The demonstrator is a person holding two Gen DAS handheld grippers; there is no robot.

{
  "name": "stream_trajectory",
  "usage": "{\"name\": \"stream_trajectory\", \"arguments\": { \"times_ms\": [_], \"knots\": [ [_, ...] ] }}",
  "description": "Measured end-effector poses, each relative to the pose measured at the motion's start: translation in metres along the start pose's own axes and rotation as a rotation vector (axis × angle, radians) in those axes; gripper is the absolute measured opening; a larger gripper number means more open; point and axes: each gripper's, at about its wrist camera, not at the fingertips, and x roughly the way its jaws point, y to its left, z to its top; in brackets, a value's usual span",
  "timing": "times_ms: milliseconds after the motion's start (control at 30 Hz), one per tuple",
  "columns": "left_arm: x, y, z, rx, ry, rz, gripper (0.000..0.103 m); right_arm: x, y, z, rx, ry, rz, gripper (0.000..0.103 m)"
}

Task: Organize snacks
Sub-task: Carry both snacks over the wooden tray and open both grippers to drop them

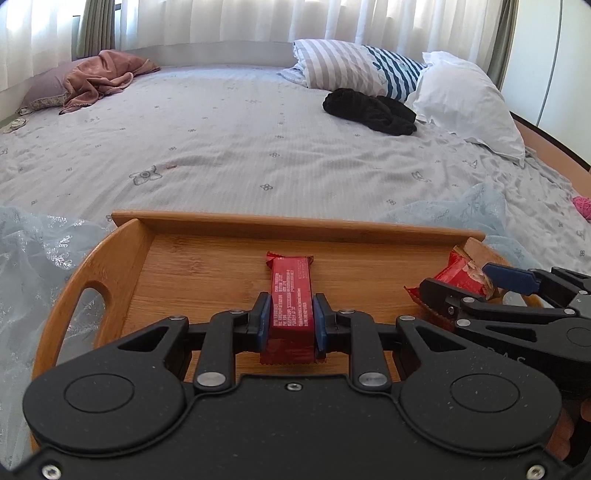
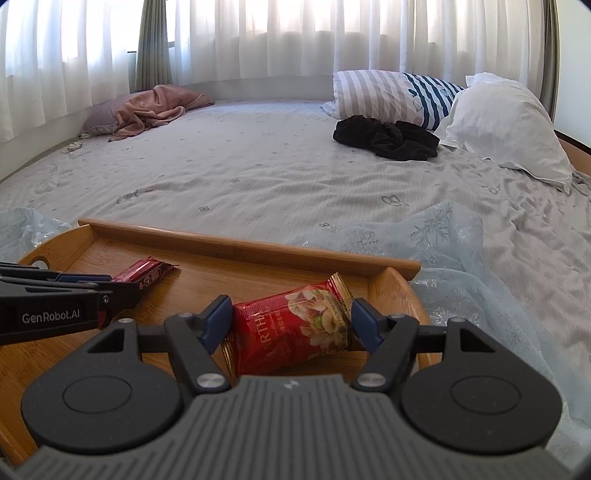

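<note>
A wooden tray (image 1: 192, 258) with handle cut-outs lies on the bed; it also shows in the right wrist view (image 2: 236, 245). My left gripper (image 1: 291, 319) is shut on a slim red snack bar (image 1: 291, 291) low over the tray floor; the bar also shows in the right wrist view (image 2: 142, 273). My right gripper (image 2: 290, 323) holds a red nut packet (image 2: 295, 325) between its blue pads, at the tray's right end. The right gripper (image 1: 476, 284) and the packet (image 1: 460, 271) also show in the left wrist view.
The tray sits on pale blue sheer fabric (image 2: 424, 240) over a grey bedsheet (image 1: 258, 140). Striped pillow (image 1: 354, 66), white pillow (image 1: 465, 99), black garment (image 1: 369, 109) and pink cloth (image 1: 103, 75) lie farther back. White curtains (image 2: 295, 33) hang behind.
</note>
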Motion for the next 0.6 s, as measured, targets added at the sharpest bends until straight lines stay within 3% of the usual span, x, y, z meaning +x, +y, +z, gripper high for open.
{"name": "stream_trajectory", "arguments": {
  "times_ms": [433,533,567,600],
  "knots": [
    [0.0008,-0.0030,-0.0030,0.038,-0.010,0.023,0.023,0.0012,-0.0026,-0.0008,0.008,0.005,0.003,0.073],
    [0.0008,-0.0037,-0.0030,0.043,-0.007,0.022,0.023,0.0002,-0.0022,-0.0011,0.005,0.004,0.008,0.081],
    [0.0004,-0.0042,-0.0026,0.048,-0.002,0.018,0.025,-0.0006,-0.0019,-0.0009,0.005,0.005,0.011,0.084],
    [-0.0011,-0.0037,-0.0023,0.046,0.004,0.010,0.035,-0.0023,-0.0013,-0.0007,0.008,0.005,0.016,0.084]
  ]
}}
